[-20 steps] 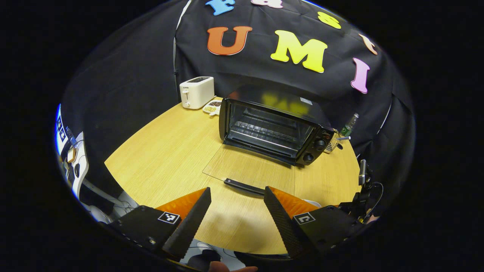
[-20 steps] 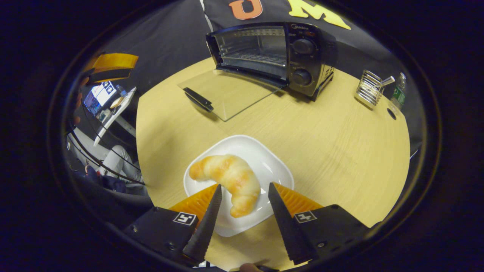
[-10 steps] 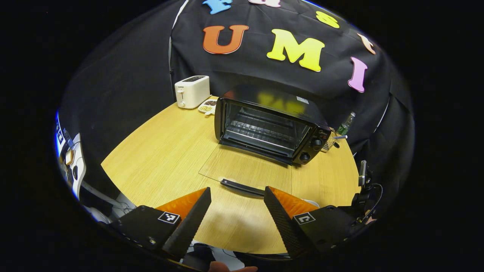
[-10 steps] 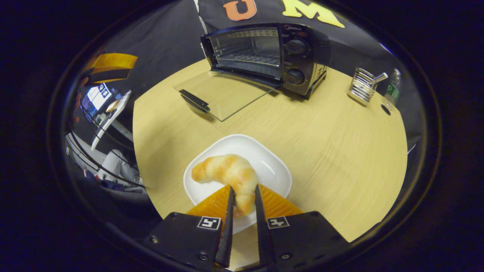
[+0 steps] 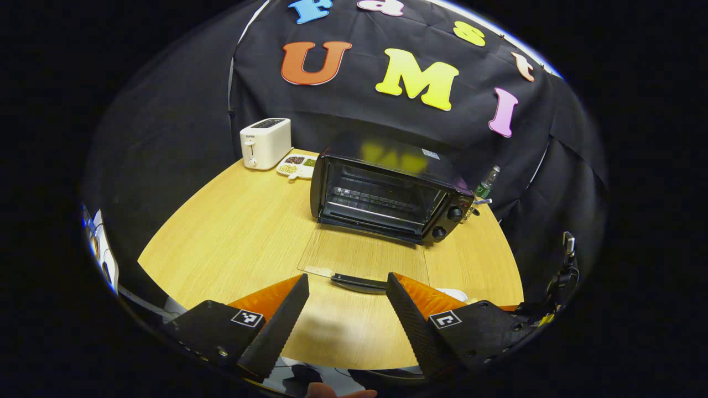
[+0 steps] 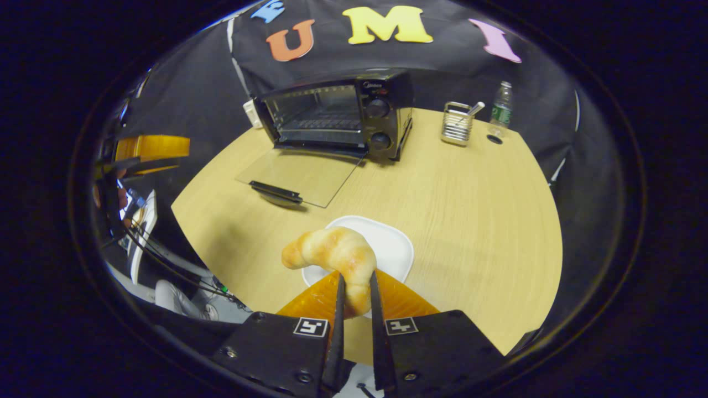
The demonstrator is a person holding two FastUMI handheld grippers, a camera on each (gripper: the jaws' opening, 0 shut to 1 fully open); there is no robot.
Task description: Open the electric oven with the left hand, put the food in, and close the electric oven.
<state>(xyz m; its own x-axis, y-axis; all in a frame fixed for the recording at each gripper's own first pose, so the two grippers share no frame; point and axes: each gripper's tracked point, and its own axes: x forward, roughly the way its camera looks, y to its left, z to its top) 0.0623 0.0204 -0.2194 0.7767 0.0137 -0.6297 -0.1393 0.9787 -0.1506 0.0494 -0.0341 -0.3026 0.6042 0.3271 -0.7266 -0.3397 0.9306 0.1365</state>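
Croissant lifted off the plate, oven open and waiting

Croissant is hanging in your right tongs, pinched by its lower end with both fingers pressing in and only a narrow gap between them. It is sitting above the white plate, apparently clear of it, though whether it is fully clear is hard to tell from this angle. You are gripping the tail end, so most of the roll is sticking out ahead of the fingers, which looks handy for reaching it into the cavity first.

Your left tongs are standing wide open and holding nothing, hovering over the near edge of the counter. They are waiting just short of the door handle, probably so they are ready for the closing step.

Electric oven is sitting toward the back of the counter with its glass door folded down flat, so opening looks done. The wire rack inside is showing bare, so the food is not in yet. The door is lying between the plate and the cavity, so you are likely needing to carry the croissant over the glass and keep it high enough to clear it.

Toaster, a small snack dish, a wire holder and a bottle are standing well apart from the path.
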